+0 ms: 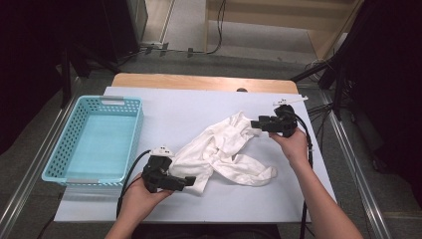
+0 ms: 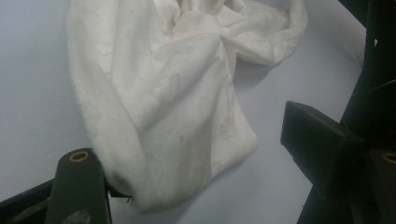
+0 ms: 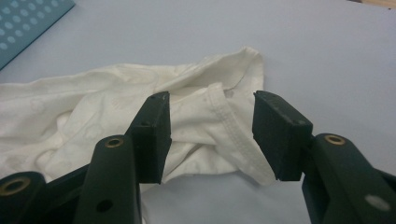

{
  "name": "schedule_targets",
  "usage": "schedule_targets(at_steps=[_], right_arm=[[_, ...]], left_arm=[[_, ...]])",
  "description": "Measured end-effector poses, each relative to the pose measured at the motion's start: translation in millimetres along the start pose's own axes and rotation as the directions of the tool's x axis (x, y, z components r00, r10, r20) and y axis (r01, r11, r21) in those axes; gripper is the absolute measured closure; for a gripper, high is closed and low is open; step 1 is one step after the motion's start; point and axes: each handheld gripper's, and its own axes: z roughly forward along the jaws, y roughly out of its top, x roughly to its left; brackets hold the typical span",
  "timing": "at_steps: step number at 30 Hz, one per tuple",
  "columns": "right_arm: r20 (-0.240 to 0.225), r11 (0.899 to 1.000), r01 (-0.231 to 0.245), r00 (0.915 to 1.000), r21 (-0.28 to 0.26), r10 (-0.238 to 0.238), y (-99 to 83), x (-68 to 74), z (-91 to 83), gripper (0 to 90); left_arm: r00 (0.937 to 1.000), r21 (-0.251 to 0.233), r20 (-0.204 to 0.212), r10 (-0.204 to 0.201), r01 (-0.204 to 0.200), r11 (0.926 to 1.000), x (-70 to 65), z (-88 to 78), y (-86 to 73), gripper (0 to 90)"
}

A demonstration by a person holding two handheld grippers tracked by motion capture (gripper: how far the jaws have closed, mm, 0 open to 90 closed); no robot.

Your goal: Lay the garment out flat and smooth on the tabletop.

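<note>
White crumpled cotton garment (image 1: 224, 152) lies in a loose heap on the pale lavender-grey table cover (image 1: 199, 107), roughly in the middle of it, one end reaching toward the far right and the other toward the near left. At the far-right end the black two-jaw right gripper (image 1: 255, 123), held in the person's right hand (image 1: 294, 144), points at a stitched hem of the cloth; in the right gripper view its jaws stand spread with that hem (image 3: 224, 126) lying between them, and the pads do not press on it. At the near-left end the black two-jaw left gripper (image 1: 190, 180), held in the left hand (image 1: 142, 196), sits just beside a rounded fold of the garment; in the left gripper view its jaws are apart, the fold (image 2: 182, 135) lying against the left jaw and clear of the right one, so nothing is pinched. A black cable trails from each gripper toward the near edge of the table. Well apart from the cloth, on the left side of the cover, stands a turquoise perforated plastic basket (image 1: 130, 132), its open side up. Beyond the far edge of the cover a strip of light wooden tabletop (image 1: 199, 81) shows
</note>
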Motion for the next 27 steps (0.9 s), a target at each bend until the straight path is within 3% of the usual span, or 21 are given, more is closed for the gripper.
schedule_targets(at_steps=[5,8,13,18,20,24,27], right_arm=[[-0.011,1.0,0.02,0.9997,0.004,-0.02,0.1,5.8,2.1,45.4],[-0.015,1.0,0.028,0.9995,0.008,-0.028,-0.6,7.1,3.5,45.3],[-0.017,1.0,0.025,0.9996,0.014,-0.025,-2.4,6.6,3.8,45.4],[-0.026,0.999,0.027,0.9993,0.024,-0.026,-4.6,6.0,5.2,44.5],[-0.046,0.999,0.022,0.9987,0.026,-0.021,-5.2,7.2,5.6,42.5],[-0.068,0.999,0.027,0.9973,0.023,-0.026,-7.8,9.7,4.4,40.2],[-0.078,1.0,0.02,0.9968,0.023,-0.018,-11.9,10.7,1.9,39.7]], left_arm=[[0.9995,0.016,-0.032,-0.006,0.006,0.9998,5.5,1.8,-1.8,22.3],[0.9973,0.004,-0.067,-0.028,0.028,0.9996,12.4,3.3,-1.4,17.7],[0.9944,-0.017,-0.104,-0.018,0.017,0.9997,12.2,-1.1,1.8,16.3],[0.9918,-0.08,-0.126,0.018,-0.028,0.9964,5.9,-10.0,8.5,19.1],[0.9916,-0.081,-0.127,0.022,-0.032,0.9962,4.9,-10.6,9.7,19.6],[0.9862,-0.092,-0.149,0.072,-0.086,0.992,-1.9,-13.5,17.8,20.9],[0.9886,-0.103,-0.131,0.074,-0.088,0.9907,-0.8,-14.2,22.9,21.0]])
